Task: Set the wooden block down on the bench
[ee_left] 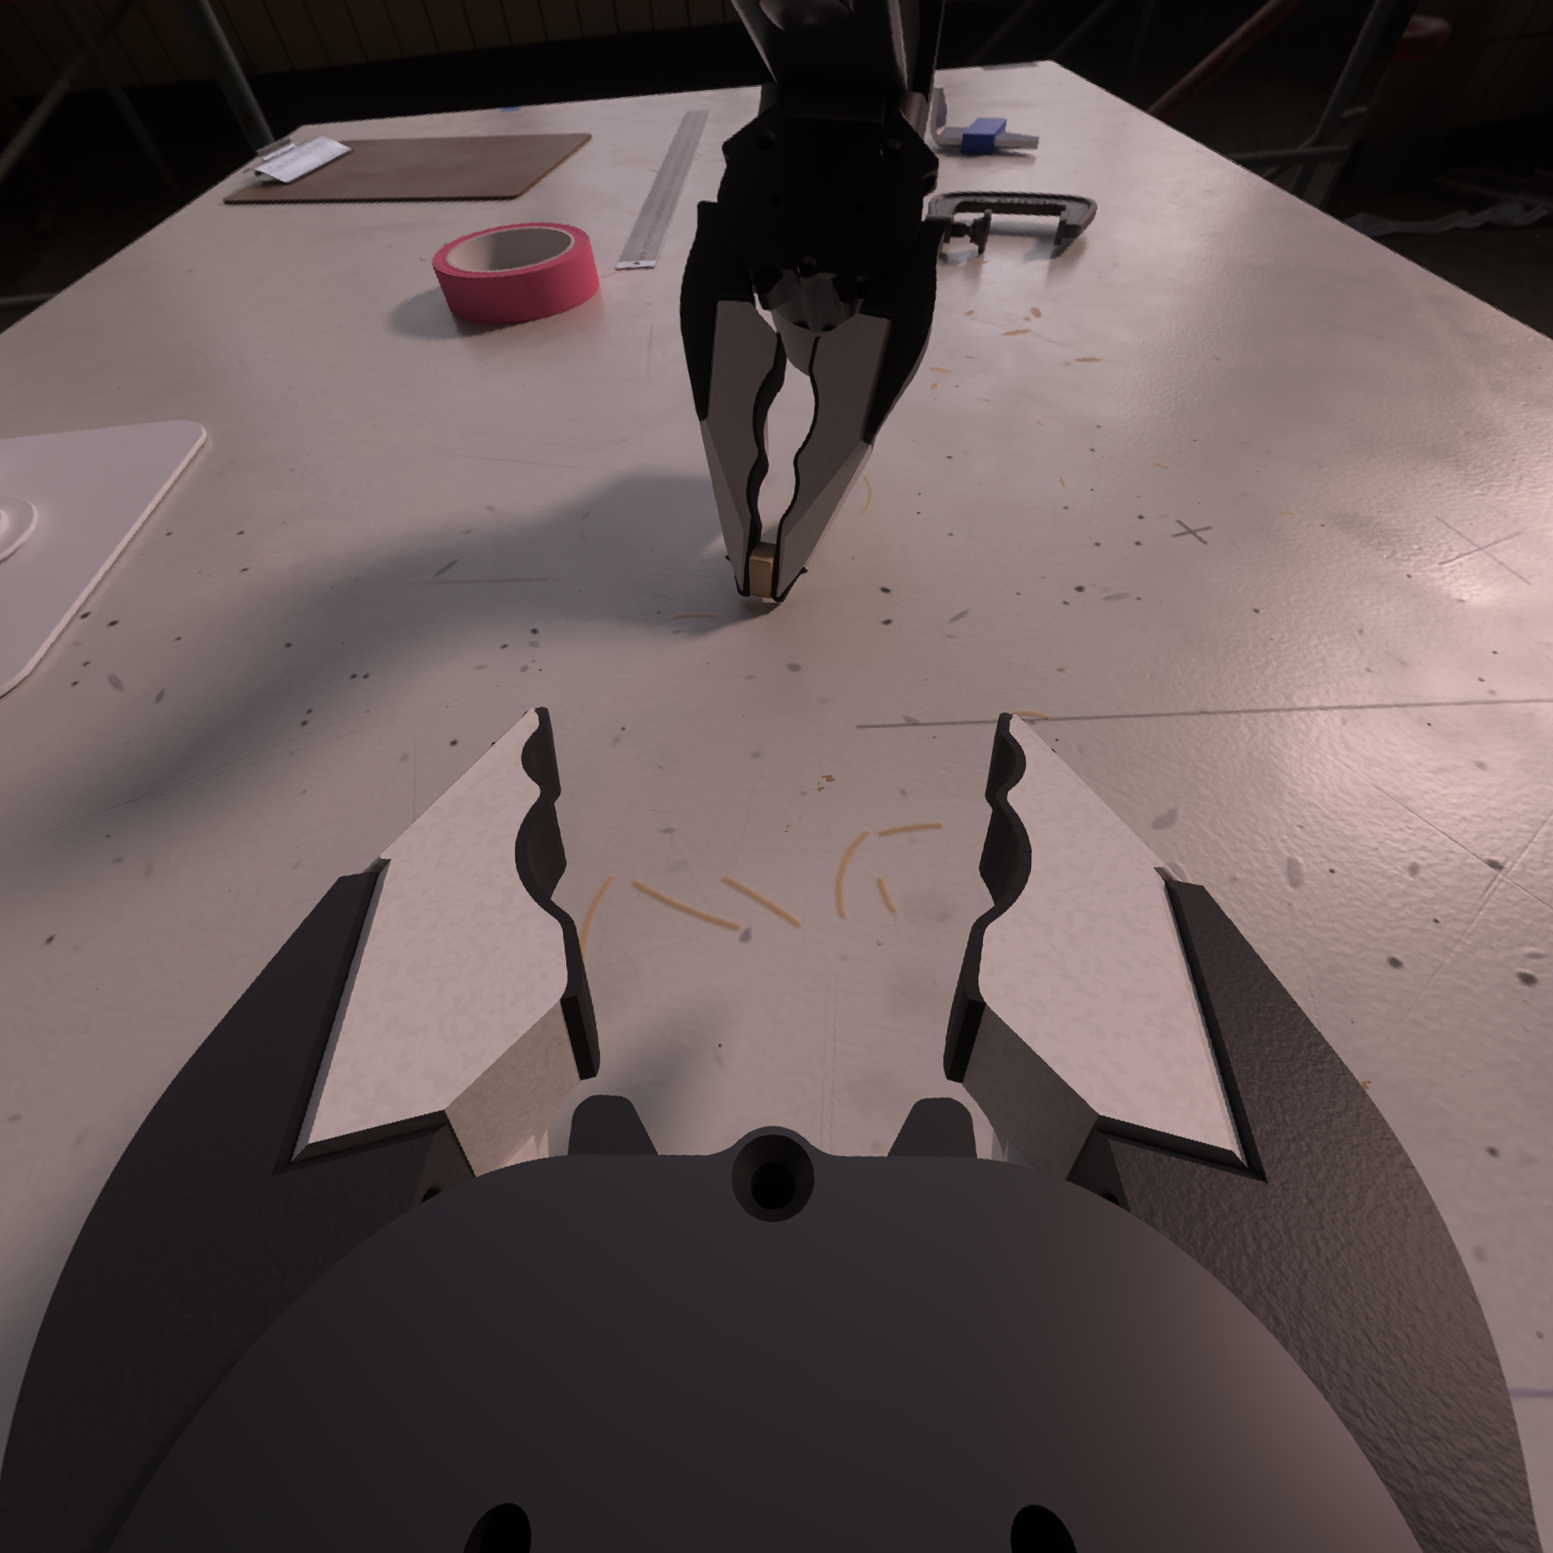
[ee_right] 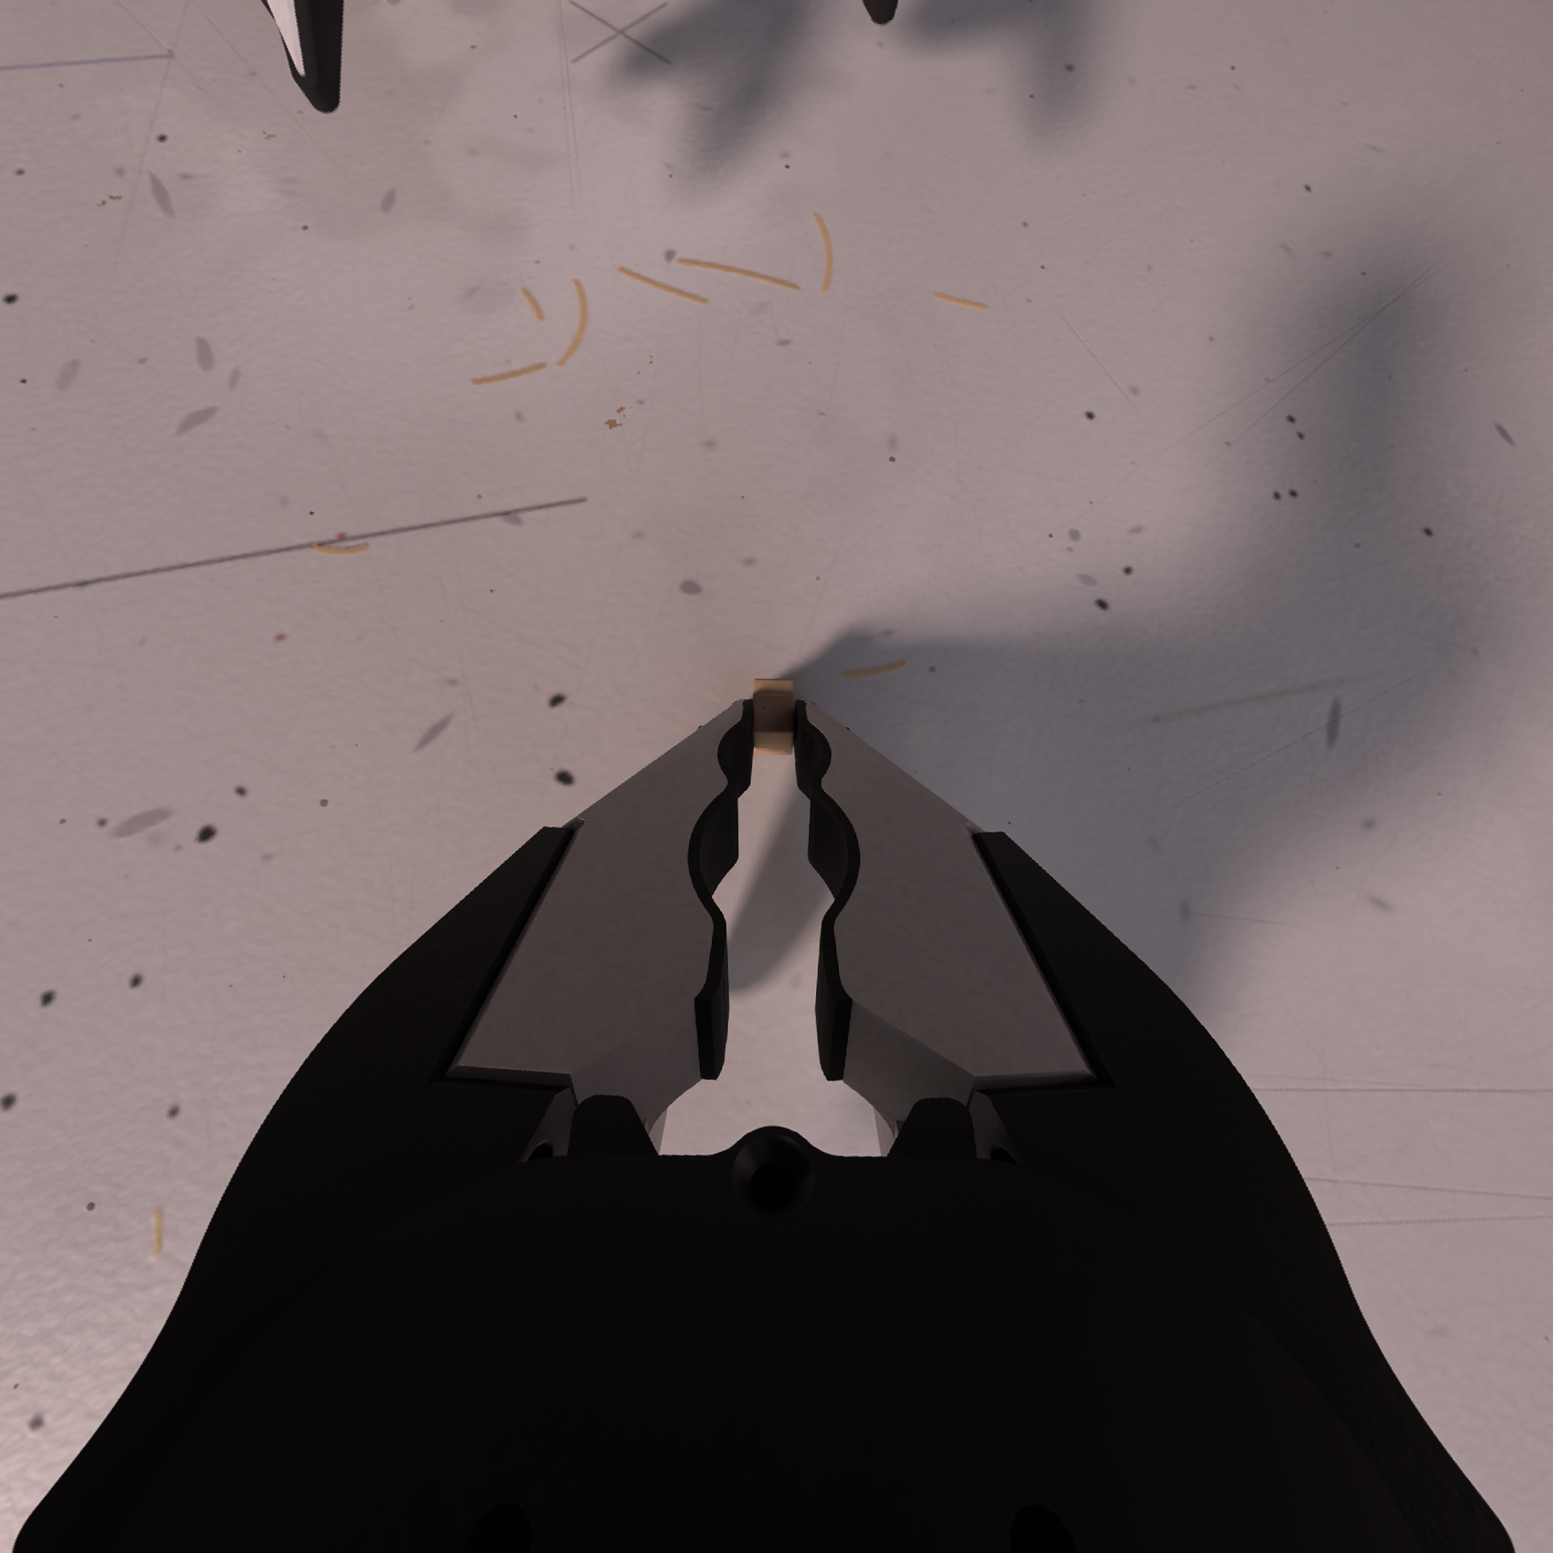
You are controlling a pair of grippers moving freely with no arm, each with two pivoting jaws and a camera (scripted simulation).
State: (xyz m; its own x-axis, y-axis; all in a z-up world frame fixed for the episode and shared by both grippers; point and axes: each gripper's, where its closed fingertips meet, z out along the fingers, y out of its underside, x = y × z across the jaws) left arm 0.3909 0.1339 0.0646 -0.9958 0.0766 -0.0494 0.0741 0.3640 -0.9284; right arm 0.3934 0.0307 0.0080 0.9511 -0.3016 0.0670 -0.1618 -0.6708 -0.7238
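Note:
A small pale wooden block [ee_left: 763, 570] is pinched between the fingertips of my right gripper [ee_left: 763, 580], which points steeply down at the white bench [ee_left: 1092, 588]. The block sits at or just above the bench surface; I cannot tell if it touches. In the right wrist view the block [ee_right: 773, 721] shows between the shut tips of my right gripper [ee_right: 773, 714]. My left gripper [ee_left: 773, 723] is open and empty, low over the bench, a short way in front of the block. One of its fingertips [ee_right: 315, 76] shows at the top of the right wrist view.
A pink tape roll [ee_left: 517, 271], a metal ruler [ee_left: 664, 189] and a brown clipboard [ee_left: 412, 166] lie at the far left. A black C-clamp [ee_left: 1013, 220] and a blue-and-grey tool [ee_left: 983, 134] lie at the far right. A white board [ee_left: 76, 538] lies at the left edge. Wood shavings [ee_left: 756, 899] are scattered about.

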